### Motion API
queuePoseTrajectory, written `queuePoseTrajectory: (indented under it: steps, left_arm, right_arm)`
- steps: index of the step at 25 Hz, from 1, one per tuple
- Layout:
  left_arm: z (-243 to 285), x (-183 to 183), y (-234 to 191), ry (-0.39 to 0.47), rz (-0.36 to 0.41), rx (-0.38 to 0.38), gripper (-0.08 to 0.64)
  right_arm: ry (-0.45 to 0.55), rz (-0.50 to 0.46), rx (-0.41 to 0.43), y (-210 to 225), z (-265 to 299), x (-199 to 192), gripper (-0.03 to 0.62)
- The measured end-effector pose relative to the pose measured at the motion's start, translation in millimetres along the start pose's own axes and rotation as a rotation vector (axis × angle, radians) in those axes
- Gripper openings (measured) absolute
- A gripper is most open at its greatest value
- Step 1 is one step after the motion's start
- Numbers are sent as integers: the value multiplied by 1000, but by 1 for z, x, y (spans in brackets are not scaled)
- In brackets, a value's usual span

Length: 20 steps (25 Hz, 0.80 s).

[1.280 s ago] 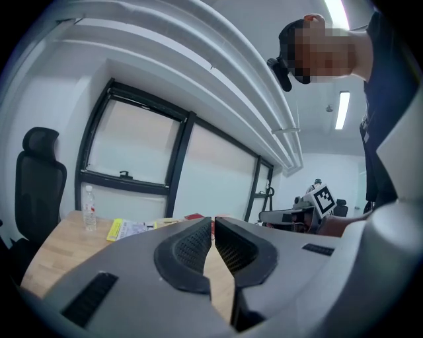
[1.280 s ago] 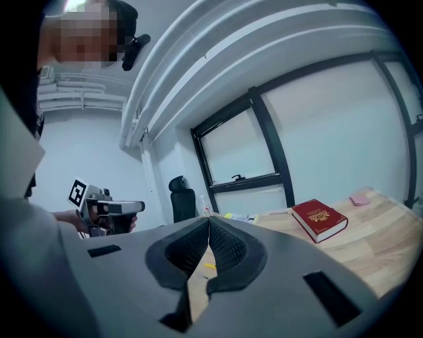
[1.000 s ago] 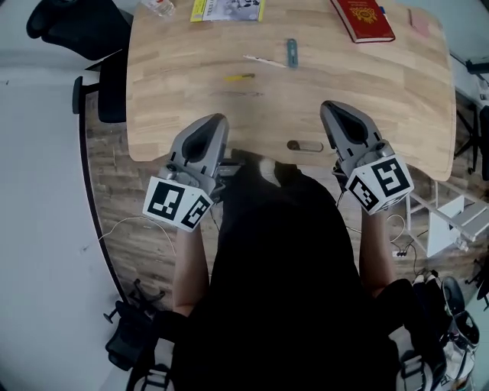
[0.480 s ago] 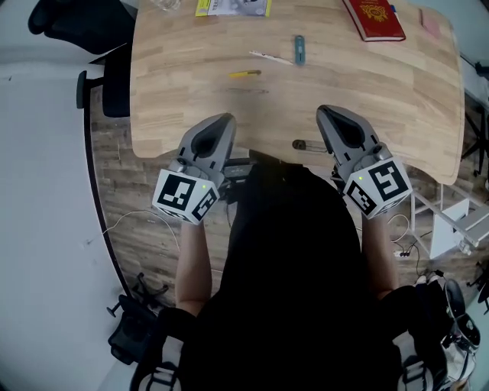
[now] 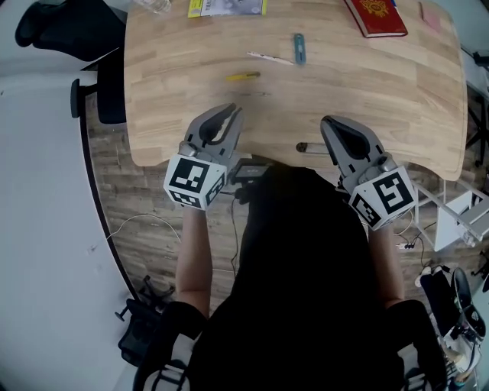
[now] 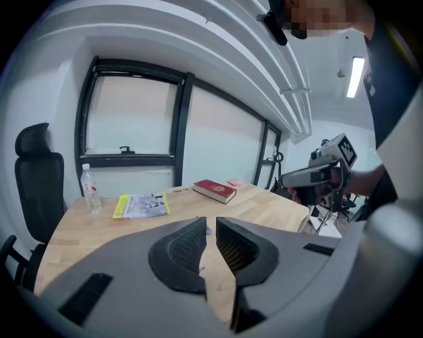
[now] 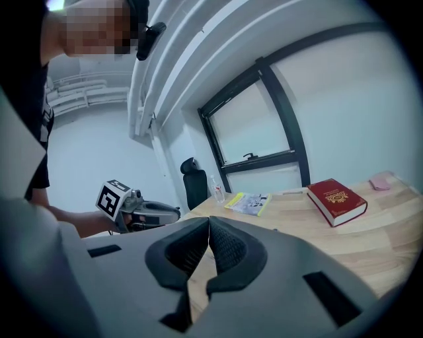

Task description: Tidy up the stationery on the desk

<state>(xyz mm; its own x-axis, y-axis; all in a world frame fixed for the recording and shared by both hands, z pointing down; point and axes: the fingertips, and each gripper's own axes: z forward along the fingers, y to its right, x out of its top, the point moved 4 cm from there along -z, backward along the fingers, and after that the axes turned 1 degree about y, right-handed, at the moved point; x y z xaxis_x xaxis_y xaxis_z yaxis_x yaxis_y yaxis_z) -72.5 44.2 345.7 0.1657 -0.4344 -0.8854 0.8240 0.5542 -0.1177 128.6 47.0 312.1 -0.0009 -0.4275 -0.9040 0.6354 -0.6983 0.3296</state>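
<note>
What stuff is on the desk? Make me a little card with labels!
Desk: light wood
Far side: red book, yellow booklet, water bottle
Middle: yellow pen, white pen, blue-green pen
Left gripper: shut, empty, above the desk's near edge
Right gripper: shut, empty, above the desk's near edge

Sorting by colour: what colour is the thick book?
Dark red; the book shows best in right gripper view.

I work in an office. A black desk chair (image 5: 69, 27) stands beside my wooden tabletop (image 5: 367, 92), below big windows (image 6: 132, 119).
</note>
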Motion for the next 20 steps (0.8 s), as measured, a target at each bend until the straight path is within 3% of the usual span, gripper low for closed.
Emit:
queuePoseTrajectory:
  steps: [5, 8, 15, 20]
  left_arm:
    - [25, -28, -15, -99, 35, -21, 45]
    - [36, -41, -22, -146, 65, -35, 81]
    - [72, -89, -33, -327, 220, -88, 149]
    - [96, -116, -38, -414, 303, -131, 156]
  right_arm:
    - [-42, 10, -6, 4, 6, -8, 21]
    - [-63, 14, -7, 6, 10, -14, 21]
    - [-115, 23, -9, 10, 19, -24, 21]
    - [-128, 33, -19, 13, 22, -28, 21]
